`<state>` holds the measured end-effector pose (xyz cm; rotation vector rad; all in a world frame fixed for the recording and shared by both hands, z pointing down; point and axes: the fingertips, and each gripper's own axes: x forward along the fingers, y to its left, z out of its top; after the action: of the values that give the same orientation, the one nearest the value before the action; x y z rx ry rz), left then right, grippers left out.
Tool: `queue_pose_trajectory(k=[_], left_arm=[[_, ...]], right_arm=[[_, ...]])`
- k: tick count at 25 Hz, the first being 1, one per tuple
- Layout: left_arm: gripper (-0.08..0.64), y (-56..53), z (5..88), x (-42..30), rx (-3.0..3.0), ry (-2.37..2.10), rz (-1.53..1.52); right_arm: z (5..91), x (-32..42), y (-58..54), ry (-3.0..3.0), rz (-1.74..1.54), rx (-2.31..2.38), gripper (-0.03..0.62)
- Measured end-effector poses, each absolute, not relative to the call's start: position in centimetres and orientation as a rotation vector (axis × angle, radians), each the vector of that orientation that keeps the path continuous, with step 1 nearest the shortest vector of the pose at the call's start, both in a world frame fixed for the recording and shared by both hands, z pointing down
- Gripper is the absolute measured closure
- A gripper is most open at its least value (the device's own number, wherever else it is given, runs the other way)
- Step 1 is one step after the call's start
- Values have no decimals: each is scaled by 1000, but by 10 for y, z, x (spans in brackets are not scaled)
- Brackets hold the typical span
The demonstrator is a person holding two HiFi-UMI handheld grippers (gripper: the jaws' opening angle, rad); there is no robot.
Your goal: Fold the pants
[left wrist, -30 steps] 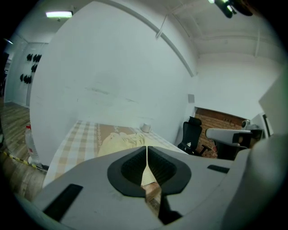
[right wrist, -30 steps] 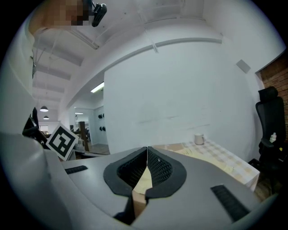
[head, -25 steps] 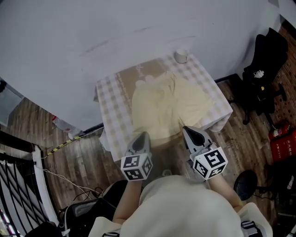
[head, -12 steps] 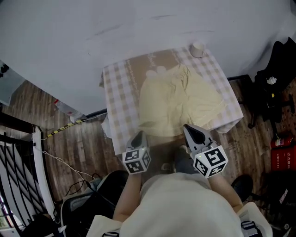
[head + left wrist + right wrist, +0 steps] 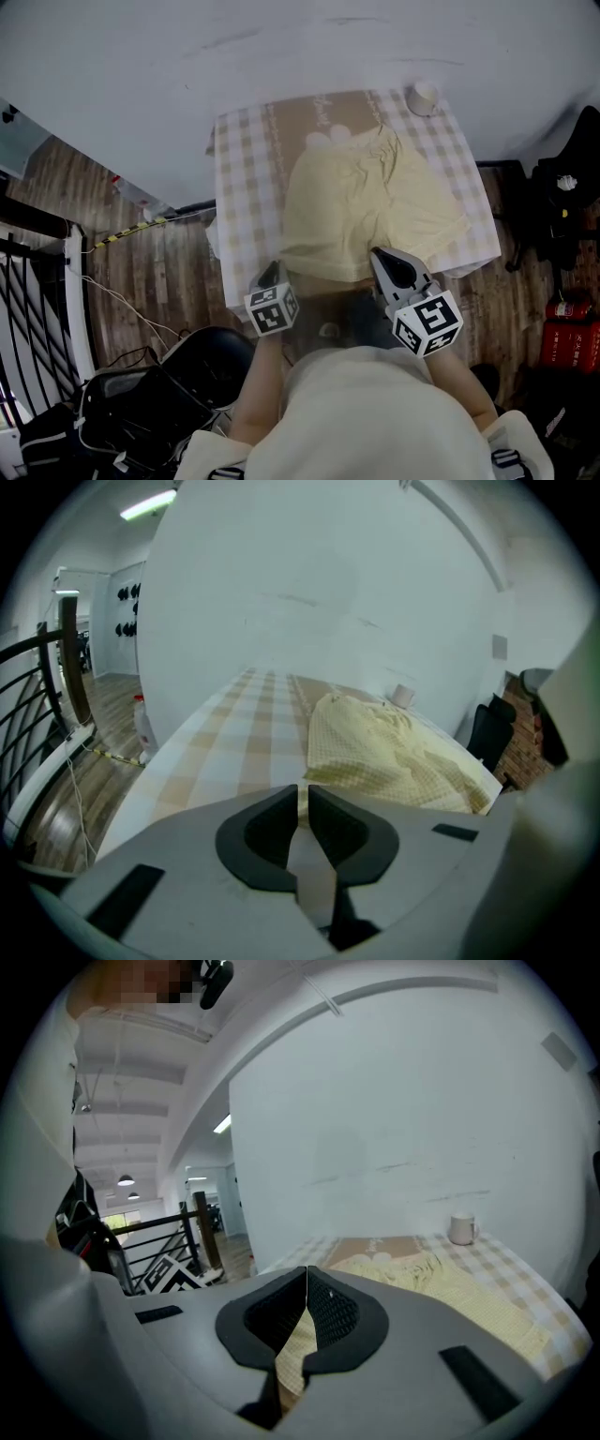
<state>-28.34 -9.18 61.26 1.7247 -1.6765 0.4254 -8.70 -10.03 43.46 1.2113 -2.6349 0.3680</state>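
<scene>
Here, pale yellow pants (image 5: 366,211) are lying spread over the middle of the checked table (image 5: 244,187), reaching its near edge. The left gripper (image 5: 272,272) is hovering off the near left corner and the right gripper (image 5: 382,258) by the near edge, both with jaws pressed together on nothing. The cloth is looking light, soft and limp, probably best pinched at an outer edge.

Checked tablecloth (image 5: 244,178) over small table, tan panel (image 5: 319,117) at its far edge. White mug (image 5: 424,97) upright on far right corner. Black office chair (image 5: 562,202) right of table, red extinguisher (image 5: 562,342) near it. Black railing (image 5: 37,319) at left, wood floor (image 5: 159,281)
</scene>
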Motion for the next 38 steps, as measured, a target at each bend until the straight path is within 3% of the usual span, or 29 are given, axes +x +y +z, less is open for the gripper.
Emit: queue_pose_trajectory(k=[3,5,11,14,17,21,38], left_arm=[[531,-88,622,-285,1682,-1678,469],[428,-86,628,-281,1677,-1645,494],[423,-84,632,-281,1661,-1654,594],[431,-84,632,-277,1677,-1639,632],[505,-86,631,-267,1698,-1596,678],[532,-84,628,-267,1686,-1590,674],[541,-58,519,-255,2009,-1456,245]], right_arm=[[441,-86,-100,-2630,379,1186,591],[445,-86,-98,-2627,386,1173,591],[450,-84,-91,-2611,403,1167,591],[449,-83,-87,-2606,407,1180,591],[447,-82,-82,-2601,405,1199,591],[445,-80,-73,-2588,397,1248,591],[426,-51,-40,-2508,337,1515,591]])
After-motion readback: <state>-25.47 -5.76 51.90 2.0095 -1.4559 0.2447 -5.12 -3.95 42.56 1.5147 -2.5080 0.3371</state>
